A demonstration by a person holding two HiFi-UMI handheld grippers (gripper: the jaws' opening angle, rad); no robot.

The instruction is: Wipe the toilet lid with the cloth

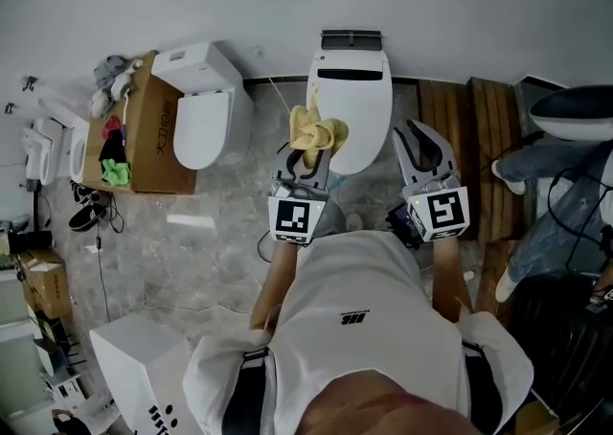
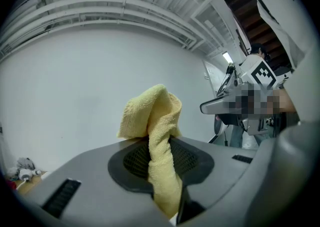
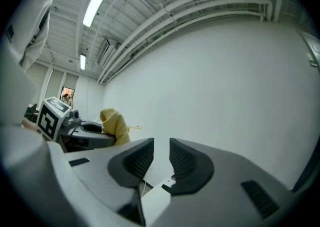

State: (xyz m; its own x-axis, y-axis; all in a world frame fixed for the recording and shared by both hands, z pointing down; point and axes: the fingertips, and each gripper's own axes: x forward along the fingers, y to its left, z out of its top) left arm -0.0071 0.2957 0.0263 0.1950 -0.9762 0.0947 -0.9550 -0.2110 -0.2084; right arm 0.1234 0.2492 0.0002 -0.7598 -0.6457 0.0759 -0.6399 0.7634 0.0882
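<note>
Person's white shirt (image 1: 374, 313) fills 6 o'clock, and both forearms reach toward 12. Left tongs (image 1: 305, 161) are clenched on the yellow cloth (image 1: 314, 128), bunched at the toilet lid's (image 1: 356, 107) 9 o'clock edge. Right tongs (image 1: 422, 143), at the lid's 4 o'clock, stand slightly parted and empty.

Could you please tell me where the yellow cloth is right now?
The yellow cloth is near the centre of the head view, clamped in the jaws of the left gripper, at the left edge of the closed white toilet lid.
</note>
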